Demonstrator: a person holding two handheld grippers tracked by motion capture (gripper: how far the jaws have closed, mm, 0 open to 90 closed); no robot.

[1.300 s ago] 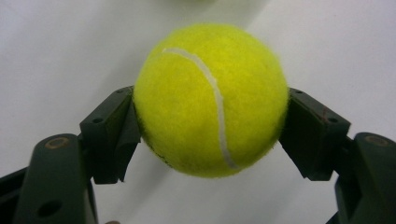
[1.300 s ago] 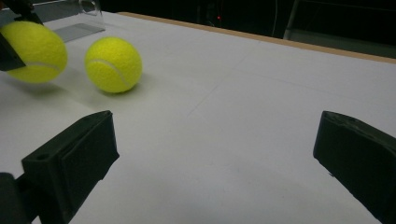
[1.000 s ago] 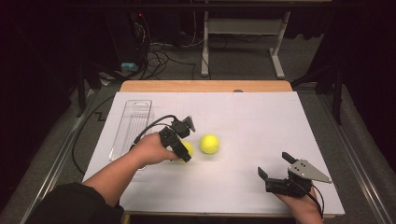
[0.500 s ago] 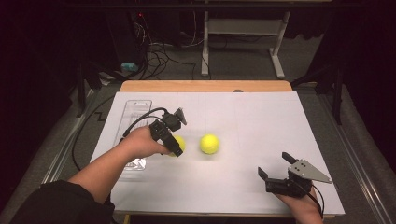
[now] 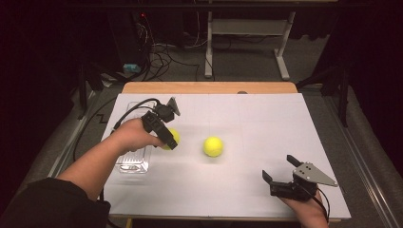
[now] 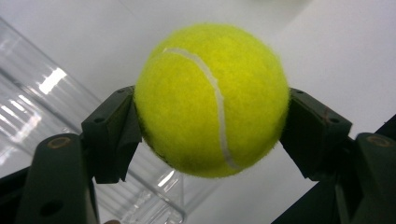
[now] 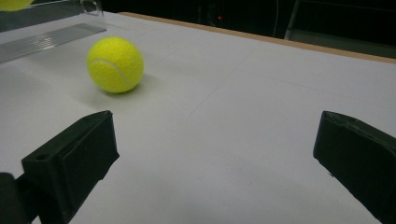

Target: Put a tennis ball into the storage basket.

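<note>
We hold one tennis ball (image 6: 211,100) clamped between the jaws of the left hand-held gripper (image 5: 167,138). Since a second ago this ball has left the table (image 5: 266,118) and travelled toward the left edge, where it now hangs over the clear container (image 5: 132,159) (lying along that edge). We judge placement into the container to be next. The second tennis ball (image 5: 213,147) rests mid-table. The right hand-held gripper (image 5: 277,179) waits near the front-right corner, jaws apart and empty.

1. Your fuzzy yellow-green tennis ball with a white seam (image 6: 211,100) sits clamped off the table, at nine o'clock of the second ball.
2. The clear plastic tube (image 5: 130,161) lies flat beside it.
</note>
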